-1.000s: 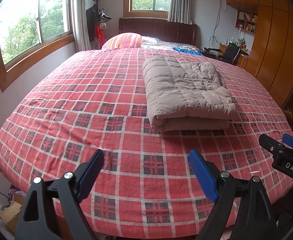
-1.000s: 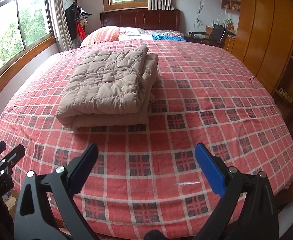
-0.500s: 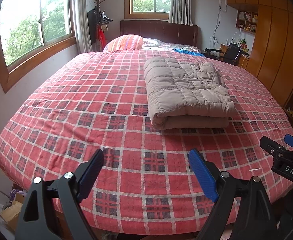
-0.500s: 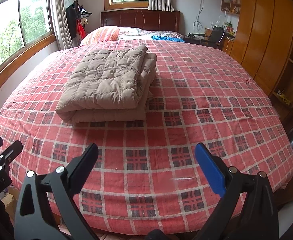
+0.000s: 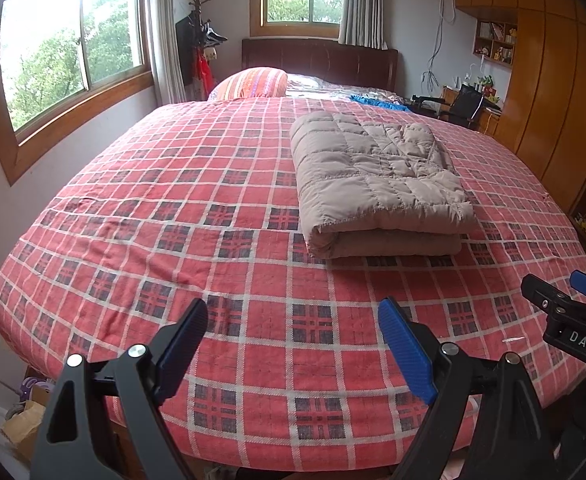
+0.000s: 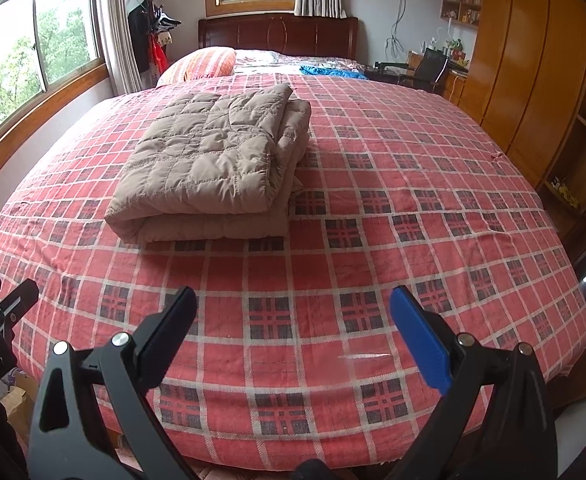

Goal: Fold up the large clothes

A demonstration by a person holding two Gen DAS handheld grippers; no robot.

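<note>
Lying folded on the red plaid bedspread [image 5: 197,216], the beige quilted down coat [image 5: 377,176] sits mid-bed (striped orange pillow [image 5: 253,82] beyond). My left claw [image 5: 293,344] and right claw [image 6: 293,328] hover spread wide, empty, near the bed's foot.

The folded garment [image 5: 377,184] lies on the bed [image 5: 173,240], toward the middle, well short of the foot edge. From it, the pillow [image 5: 253,84] sits at about eleven o'clock, up against the headboard [image 5: 321,58]. The coat stand [image 5: 201,40] is behind the pillow, in the corner. The wardrobe [image 5: 553,100] runs along three o'clock. Both grippers, left [image 5: 293,344] and right [image 6: 293,332], hover at six o'clock off the foot of the bed, the left one to the left of the right one, well apart from the garment.
</note>
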